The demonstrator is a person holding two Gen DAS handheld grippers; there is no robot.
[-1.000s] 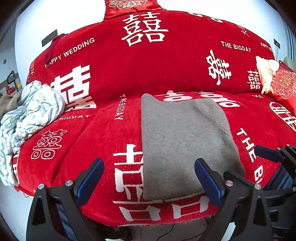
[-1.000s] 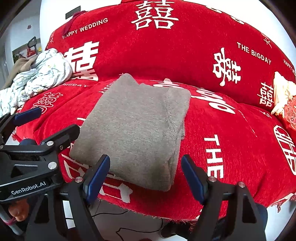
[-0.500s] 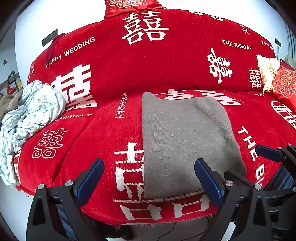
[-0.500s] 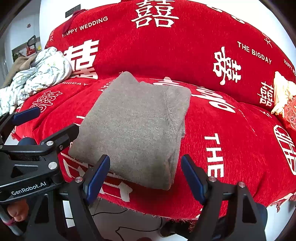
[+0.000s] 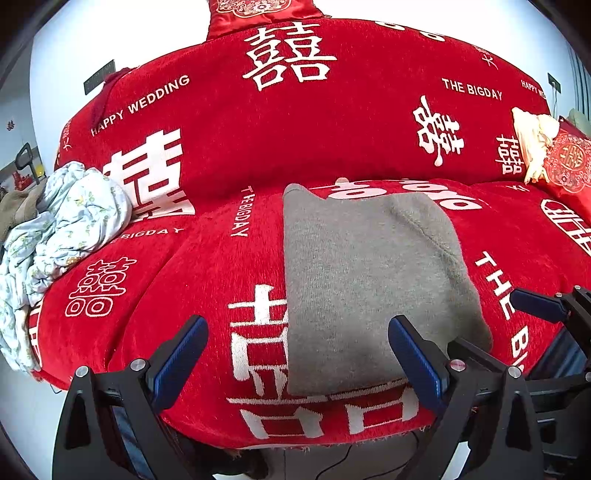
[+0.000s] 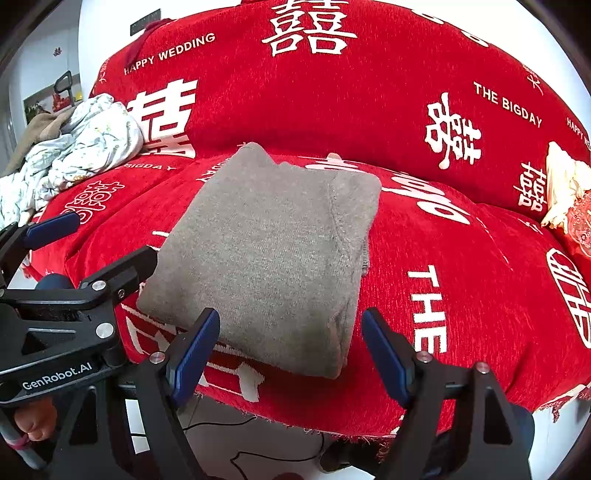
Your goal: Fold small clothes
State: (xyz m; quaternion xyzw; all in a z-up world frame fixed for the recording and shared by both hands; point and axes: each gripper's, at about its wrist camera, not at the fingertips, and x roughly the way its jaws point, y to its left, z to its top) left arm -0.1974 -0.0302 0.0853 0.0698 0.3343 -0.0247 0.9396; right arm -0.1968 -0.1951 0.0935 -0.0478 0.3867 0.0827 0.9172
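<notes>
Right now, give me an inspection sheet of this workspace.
Surface: red sofa cover with white lettering.
Job's things: grey garment folded flat on the seat.
Clutter: crumpled pale floral cloth at the seat's left end; cream cloth and red cushion at the right.
Grippers: left gripper and right gripper both open, empty, at the seat's front edge.
Cables: thin black cable on the floor below.
Surroundings: white wall behind.

Folded grey knit garment [image 5: 369, 280] is looking matt & fuzzy; red chenille sofa cover w/ white woven lettering [image 5: 207, 266] is showing coarse pile; pale floral cotton bundle [image 5: 62, 221] is looking crumpled.
</notes>
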